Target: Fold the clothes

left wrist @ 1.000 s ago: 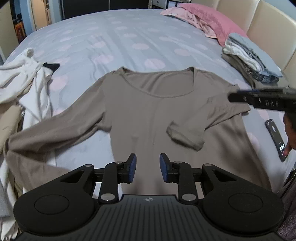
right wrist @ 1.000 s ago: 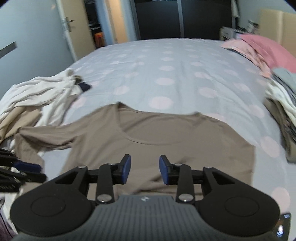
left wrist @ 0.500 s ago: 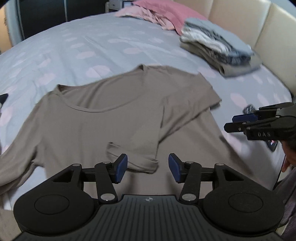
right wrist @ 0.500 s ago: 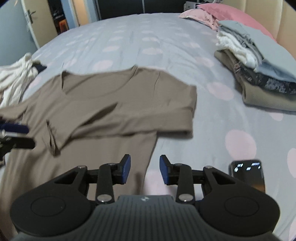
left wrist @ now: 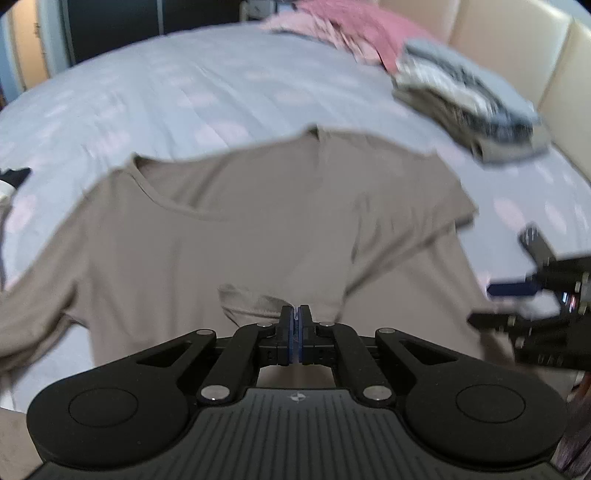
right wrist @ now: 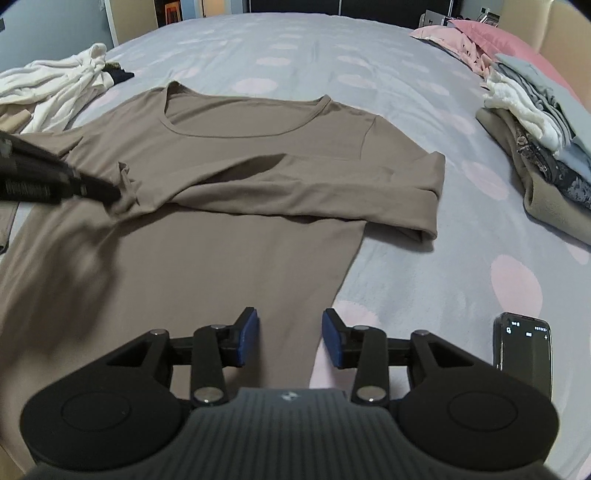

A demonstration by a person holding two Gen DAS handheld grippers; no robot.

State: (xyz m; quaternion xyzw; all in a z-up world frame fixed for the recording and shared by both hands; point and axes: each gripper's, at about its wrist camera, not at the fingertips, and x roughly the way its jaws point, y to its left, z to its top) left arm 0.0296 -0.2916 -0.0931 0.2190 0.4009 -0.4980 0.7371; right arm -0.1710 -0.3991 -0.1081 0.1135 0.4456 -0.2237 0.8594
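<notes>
A taupe long-sleeved knit top [right wrist: 229, 236] lay spread face-up across a pale blue bedspread with pink dots [right wrist: 332, 48], its scooped neckline toward the far side of the bed and its hem toward the cameras. One sleeve was folded across the chest, its cuff [left wrist: 251, 301] ending near the middle of the body.

The left gripper [left wrist: 295, 321], black with blue pads, stood with its jaws pressed fully together at that cuff; in the right wrist view its tip met bunched fabric at the cuff's edge [right wrist: 127, 188], though whether cloth was actually pinched between the pads could not be made out.

The right gripper [right wrist: 290, 341] hovered over the lower side edge of the top, its jaws partly apart and opening. The side edge of the cloth appeared in the gap between the blue pads [right wrist: 247, 341], which were not pressing on it.

A dark smartphone [right wrist: 522, 354] with a lit screen lay on the bedspread just beside the right gripper. A stack of folded clothes in grey, white and olive [right wrist: 543, 147] sat at the bed's right edge, with pink bedding [right wrist: 484, 35] beyond it. A heap of white unfolded garments [right wrist: 55, 83] lay at the far left.
</notes>
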